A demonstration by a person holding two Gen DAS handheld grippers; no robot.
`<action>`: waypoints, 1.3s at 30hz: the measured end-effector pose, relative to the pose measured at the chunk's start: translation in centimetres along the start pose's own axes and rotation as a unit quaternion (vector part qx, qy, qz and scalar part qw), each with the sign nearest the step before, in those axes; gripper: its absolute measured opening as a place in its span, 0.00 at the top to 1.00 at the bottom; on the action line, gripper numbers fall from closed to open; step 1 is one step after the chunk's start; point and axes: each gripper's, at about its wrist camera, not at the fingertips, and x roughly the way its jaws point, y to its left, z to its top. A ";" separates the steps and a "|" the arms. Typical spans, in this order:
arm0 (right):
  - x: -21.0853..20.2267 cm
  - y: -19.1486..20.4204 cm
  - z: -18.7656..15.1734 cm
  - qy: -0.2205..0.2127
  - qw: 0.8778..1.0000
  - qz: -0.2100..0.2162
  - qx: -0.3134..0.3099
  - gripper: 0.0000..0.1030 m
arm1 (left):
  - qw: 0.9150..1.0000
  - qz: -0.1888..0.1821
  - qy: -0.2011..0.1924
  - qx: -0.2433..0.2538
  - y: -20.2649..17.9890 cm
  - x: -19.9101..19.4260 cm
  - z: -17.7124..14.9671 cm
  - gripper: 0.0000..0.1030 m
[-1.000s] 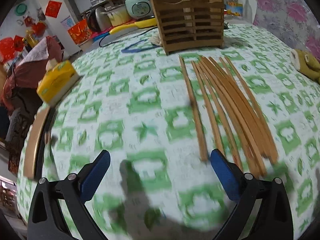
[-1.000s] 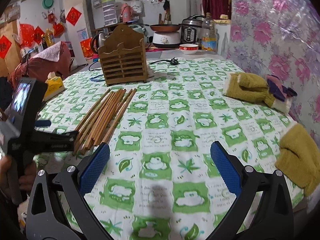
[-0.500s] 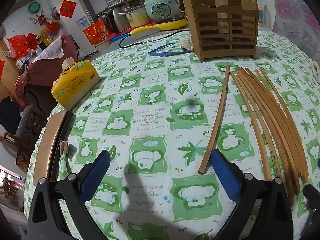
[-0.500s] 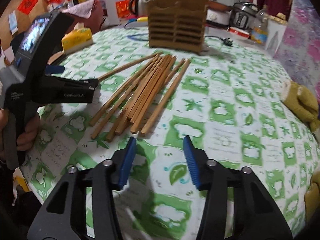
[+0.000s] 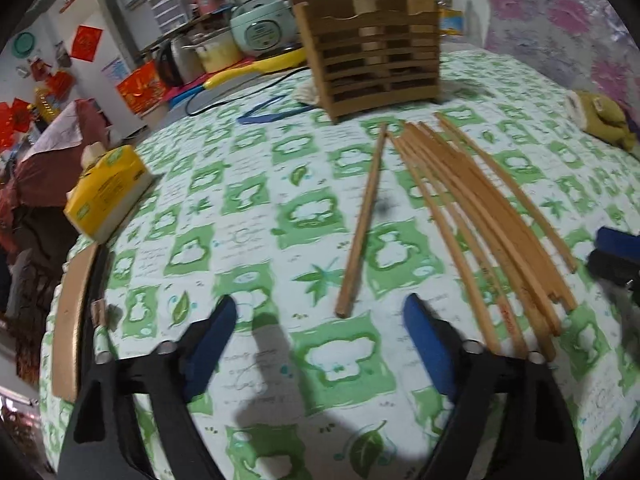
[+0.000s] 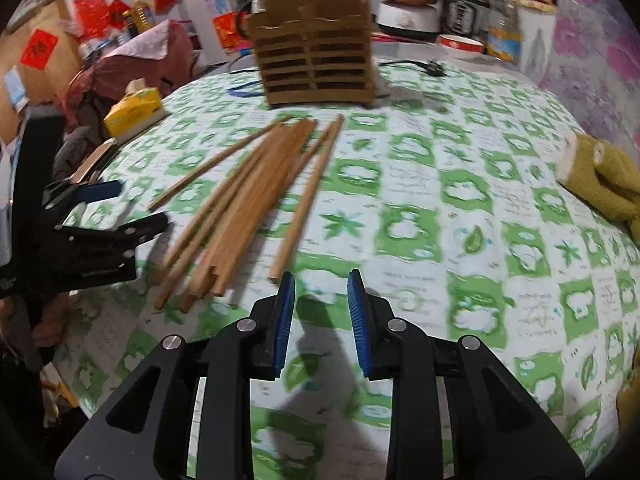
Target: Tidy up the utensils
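Observation:
Several wooden chopsticks [image 5: 480, 216] [image 6: 248, 208] lie fanned on the green-and-white tablecloth, in front of a slatted wooden holder [image 5: 372, 52] [image 6: 316, 60]. One chopstick [image 5: 364, 216] lies apart on the left. Its near end sits just ahead of my left gripper [image 5: 320, 312], between the jaws, which are closing without touching it. My right gripper [image 6: 320, 280] hovers low over the cloth, its jaws narrow and still closing on nothing. The rightmost chopstick [image 6: 308, 196] ends just left of its left finger. The left gripper [image 6: 132, 208] also shows at the left of the right wrist view.
A yellow tissue box [image 5: 106, 192] [image 6: 134, 112] sits near the table's left edge. Yellow-brown plush mitts [image 5: 600, 120] [image 6: 604, 184] lie at the right. A blue cord [image 5: 272, 110] lies left of the holder. Kitchen appliances crowd the counter behind.
My right gripper swung left and down to the chopsticks' near ends while its jaws narrowed a lot. The left jaws came in somewhat around the lone chopstick's end.

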 end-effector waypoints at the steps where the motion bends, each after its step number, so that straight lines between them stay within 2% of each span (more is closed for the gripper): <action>1: 0.2 0.5 0.0 0.001 1.000 0.001 -0.010 0.71 | 1.000 -0.013 -0.001 0.001 -0.1 0.1 0.1 0.32; 3: 0.5 1.3 0.1 0.004 1.000 -0.001 -0.025 0.71 | 1.000 -0.029 -0.002 0.003 -0.2 0.2 0.3 0.43; 5: 1.3 2.0 0.4 0.011 0.999 -0.009 -0.039 0.71 | 0.999 -0.035 -0.004 0.007 -0.4 0.3 0.4 0.46; 7: 1.8 2.2 0.7 0.017 0.999 -0.013 -0.046 0.72 | 0.999 -0.046 -0.005 0.007 -0.5 0.4 0.6 0.54; 8: 2.0 2.2 0.9 0.014 0.999 -0.016 -0.047 0.75 | 0.998 -0.056 -0.004 0.010 -0.5 0.4 0.6 0.65; 9: 2.0 2.1 0.9 0.014 0.999 -0.015 -0.046 0.80 | 0.998 -0.068 -0.005 0.011 -0.6 0.3 0.5 0.80; 10: 1.9 2.1 0.8 0.012 0.999 -0.011 -0.043 0.91 | 0.997 -0.075 -0.006 0.014 -0.8 0.1 0.4 0.89; 11: 1.7 1.8 0.7 0.009 0.999 -0.012 -0.040 0.92 | 0.997 -0.073 -0.007 0.017 -1.0 0.0 0.2 0.94; 17: 0.0 1.3 0.3 -0.034 0.999 -0.020 -0.029 0.94 | 0.997 -0.071 -0.025 -0.008 -0.2 -1.3 -0.1 0.94; 21: -2.8 0.4 1.3 -0.080 0.996 -0.032 -0.024 0.94 | 0.997 -0.057 -0.053 0.000 -0.2 -3.7 1.1 0.94; 24: -5.3 0.0 2.8 -0.116 0.992 -0.037 -0.023 0.94 | 0.995 -0.053 -0.088 0.001 0.2 -6.8 3.6 0.94; 29: -8.6 -0.7 6.8 -0.162 0.986 -0.029 -0.021 0.94 | 0.991 -0.052 -0.121 0.001 0.3 -10.0 8.6 0.94; 36: -9.6 -1.3 13.2 -0.188 0.982 -0.008 -0.017 0.94 | 0.987 -0.053 -0.152 -0.003 0.2 -12.5 15.8 0.94; 39: -10.4 -1.0 16.3 -0.210 0.978 -0.004 -0.019 0.94 | 0.983 -0.042 -0.181 -0.012 0.5 -14.2 19.2 0.94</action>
